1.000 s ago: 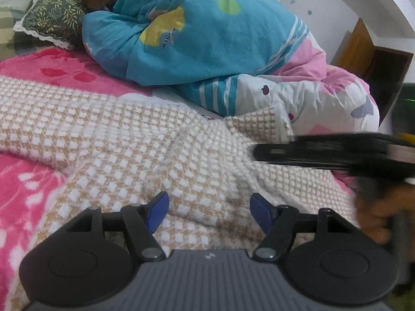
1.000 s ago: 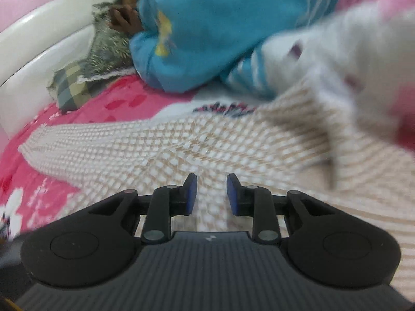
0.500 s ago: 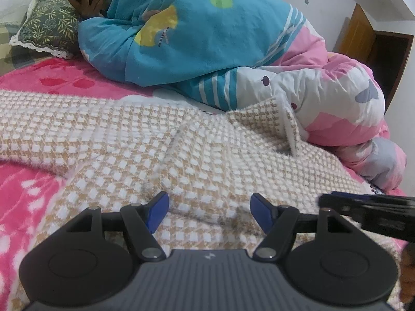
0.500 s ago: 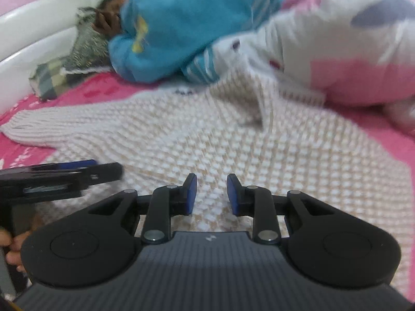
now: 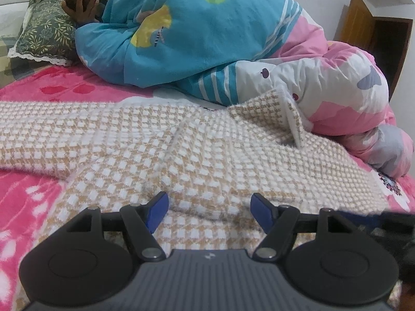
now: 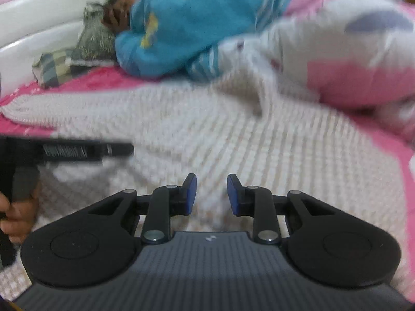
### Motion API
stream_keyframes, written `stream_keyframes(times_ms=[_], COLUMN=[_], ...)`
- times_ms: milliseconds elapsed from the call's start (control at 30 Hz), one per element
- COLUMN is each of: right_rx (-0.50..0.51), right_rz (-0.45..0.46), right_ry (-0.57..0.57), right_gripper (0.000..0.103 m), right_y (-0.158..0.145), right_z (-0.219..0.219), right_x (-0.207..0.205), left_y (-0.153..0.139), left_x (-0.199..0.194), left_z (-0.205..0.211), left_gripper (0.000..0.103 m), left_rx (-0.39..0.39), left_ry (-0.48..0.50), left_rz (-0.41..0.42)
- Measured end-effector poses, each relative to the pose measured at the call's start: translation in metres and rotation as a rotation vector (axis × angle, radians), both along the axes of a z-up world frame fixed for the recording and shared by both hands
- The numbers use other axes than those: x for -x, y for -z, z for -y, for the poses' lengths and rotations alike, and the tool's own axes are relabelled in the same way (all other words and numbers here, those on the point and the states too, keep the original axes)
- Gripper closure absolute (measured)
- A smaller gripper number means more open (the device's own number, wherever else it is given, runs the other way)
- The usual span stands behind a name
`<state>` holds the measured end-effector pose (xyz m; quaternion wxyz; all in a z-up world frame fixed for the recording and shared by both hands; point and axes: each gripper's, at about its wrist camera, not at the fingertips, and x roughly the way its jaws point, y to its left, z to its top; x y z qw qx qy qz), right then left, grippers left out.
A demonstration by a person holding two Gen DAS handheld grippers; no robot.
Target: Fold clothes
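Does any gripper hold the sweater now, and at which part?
Neither. The left gripper and right gripper are open above the sweater, nothing between the fingers.

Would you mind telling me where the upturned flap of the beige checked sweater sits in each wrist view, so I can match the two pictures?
Left wrist: the upturned flap stands right of centre, against the white and pink quilt.
Right wrist: the flap is blurred, just above centre, against the same quilt.
Shared landmark: the blue quilt over the lying person, upper middle in both.
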<state>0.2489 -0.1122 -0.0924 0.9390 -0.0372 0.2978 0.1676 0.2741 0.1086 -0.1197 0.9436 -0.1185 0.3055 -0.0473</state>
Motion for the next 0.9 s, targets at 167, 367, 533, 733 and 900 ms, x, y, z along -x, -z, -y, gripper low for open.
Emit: stream_keyframes(times_ms=[167, 367, 533, 733, 900], right_rx=[0.000, 0.010, -0.012, -0.028, -0.027], right_rz=[0.044, 0.078, 0.090, 0.084, 0.084], right_ry=[0.009, 0.023, 0.042, 0.056, 0.057], right_gripper=[0.077, 0.074, 0.068, 0.064, 0.063], right_y=[0.010, 0.014, 0.017, 0.018, 0.017], right_z=[-0.001, -0.003, 0.001, 0.003, 0.004], right_x=[0.003, 0.007, 0.006, 0.005, 0.005], left_y=[0.001, 0.002, 0.001, -0.006, -0.022], left_x=[-0.001, 0.000, 0.002, 0.012, 0.035], left_z=[0.002, 0.002, 0.001, -0.004, -0.023], left_gripper=[0.027, 0.024, 0.023, 0.016, 0.016], left_rx=[-0.011, -0.012, -0.005, -0.003, -0.014], left_ry=[0.004, 0.008, 0.001, -0.058, -0.111], left_rz=[-0.005, -0.004, 0.004, 0.008, -0.022])
